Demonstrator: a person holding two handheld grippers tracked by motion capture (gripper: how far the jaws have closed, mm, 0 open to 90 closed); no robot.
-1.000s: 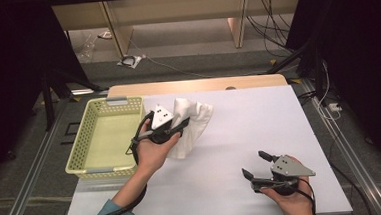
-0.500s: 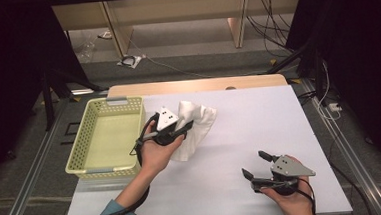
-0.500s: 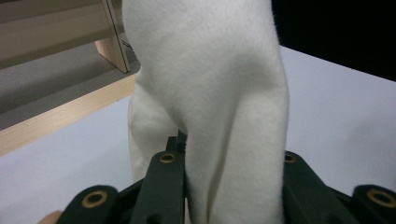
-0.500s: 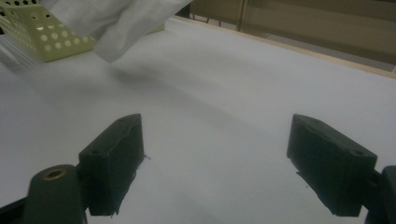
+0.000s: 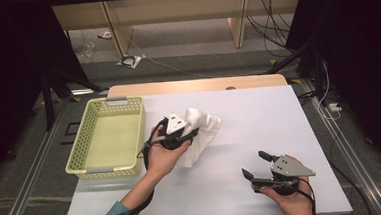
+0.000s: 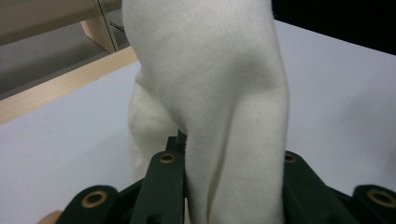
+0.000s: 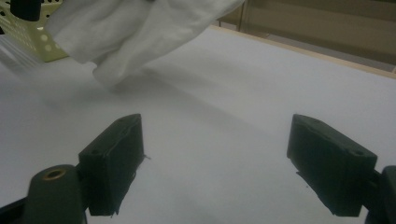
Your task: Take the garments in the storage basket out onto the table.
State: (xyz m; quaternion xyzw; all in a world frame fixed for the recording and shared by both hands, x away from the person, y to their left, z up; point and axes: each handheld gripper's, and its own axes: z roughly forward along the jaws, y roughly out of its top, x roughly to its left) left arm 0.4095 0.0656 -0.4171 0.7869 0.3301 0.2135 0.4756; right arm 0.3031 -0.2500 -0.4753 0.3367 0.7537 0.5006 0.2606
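Observation:
A white cloth (image 5: 203,125) hangs bunched from my left gripper (image 5: 192,134), just right of the yellow basket (image 5: 107,168). In the left gripper view the cloth (image 6: 210,93) runs up between the black jaws, and my left gripper (image 6: 226,161) is shut on it. From the right gripper view the cloth (image 7: 130,32) droops with its lowest fold at the white table; I cannot tell whether it touches. My right gripper (image 5: 253,164) rests at the table's near right, far from the cloth. Its jaws stand wide open with nothing between them (image 7: 224,154).
The yellow perforated basket (image 7: 32,37) stands with nothing in it on the left part of the white table (image 5: 259,113). A wooden strip (image 5: 202,84) edges the table's far side. Metal rails, cables and dark floor lie beyond the table.
My left gripper has sunk a little and shifted slightly nearer with the cloth still in it. The right gripper has stayed put.

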